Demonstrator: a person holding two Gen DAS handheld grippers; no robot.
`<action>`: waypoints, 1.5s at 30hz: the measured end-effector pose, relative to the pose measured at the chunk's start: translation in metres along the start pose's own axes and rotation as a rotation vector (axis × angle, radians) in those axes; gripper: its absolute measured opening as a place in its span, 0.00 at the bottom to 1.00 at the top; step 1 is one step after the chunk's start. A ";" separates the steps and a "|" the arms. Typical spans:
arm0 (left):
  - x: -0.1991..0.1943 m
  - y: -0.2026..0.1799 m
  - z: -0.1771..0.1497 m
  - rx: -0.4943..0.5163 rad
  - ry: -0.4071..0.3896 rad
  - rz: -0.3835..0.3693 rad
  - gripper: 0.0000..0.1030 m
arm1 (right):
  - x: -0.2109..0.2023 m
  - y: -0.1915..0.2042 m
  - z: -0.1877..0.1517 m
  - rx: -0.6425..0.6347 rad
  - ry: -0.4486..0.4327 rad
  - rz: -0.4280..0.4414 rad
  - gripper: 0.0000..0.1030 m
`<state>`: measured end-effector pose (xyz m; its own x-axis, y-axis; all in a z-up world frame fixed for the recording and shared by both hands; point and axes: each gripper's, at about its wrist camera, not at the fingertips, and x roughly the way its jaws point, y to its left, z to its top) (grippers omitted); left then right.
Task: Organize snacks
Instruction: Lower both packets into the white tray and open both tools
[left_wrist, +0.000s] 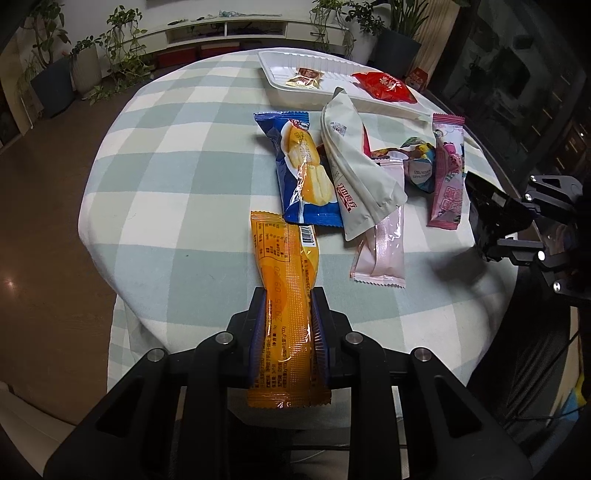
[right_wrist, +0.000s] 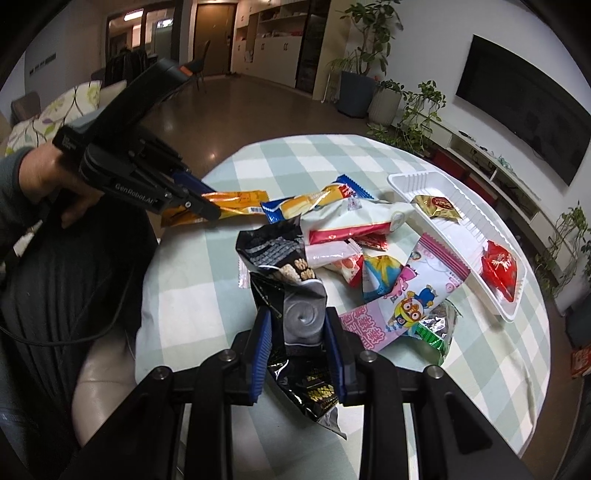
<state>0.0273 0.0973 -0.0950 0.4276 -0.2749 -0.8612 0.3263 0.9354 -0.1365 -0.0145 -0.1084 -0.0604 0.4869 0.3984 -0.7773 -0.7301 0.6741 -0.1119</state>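
My left gripper (left_wrist: 289, 299) is shut on a long orange snack packet (left_wrist: 284, 280), whose far end rests on the checked tablecloth; from the right wrist view the same gripper (right_wrist: 207, 206) clamps that orange packet (right_wrist: 236, 201). My right gripper (right_wrist: 298, 317) is shut on a crumpled black snack bag (right_wrist: 284, 266) and shows at the right edge as a dark gripper (left_wrist: 491, 221) holding the black bag (left_wrist: 487, 206). A white tray (left_wrist: 280, 79) at the far side holds a gold-wrapped sweet (left_wrist: 304, 79) and a red packet (left_wrist: 384, 86).
A heap of snacks lies mid-table: a blue bread packet (left_wrist: 304, 170), a pale pouch (left_wrist: 354, 166), a clear pink packet (left_wrist: 384, 240) and a pink cartoon packet (left_wrist: 447, 173). The round table (left_wrist: 166, 177) is ringed by potted plants (left_wrist: 118, 48). A person's hand (right_wrist: 48, 173) holds the left gripper.
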 end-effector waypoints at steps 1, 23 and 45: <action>-0.001 0.001 -0.001 -0.004 0.000 -0.002 0.21 | 0.000 -0.001 0.000 0.009 -0.005 0.005 0.29; -0.059 -0.007 0.067 0.034 -0.157 -0.070 0.21 | -0.045 -0.066 0.014 0.272 -0.220 0.053 0.28; 0.057 -0.028 0.316 0.082 -0.134 -0.116 0.21 | 0.038 -0.276 0.082 0.828 -0.270 0.050 0.28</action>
<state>0.3095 -0.0151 0.0143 0.4900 -0.4120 -0.7682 0.4451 0.8760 -0.1859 0.2453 -0.2284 -0.0082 0.6372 0.5023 -0.5845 -0.2213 0.8457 0.4856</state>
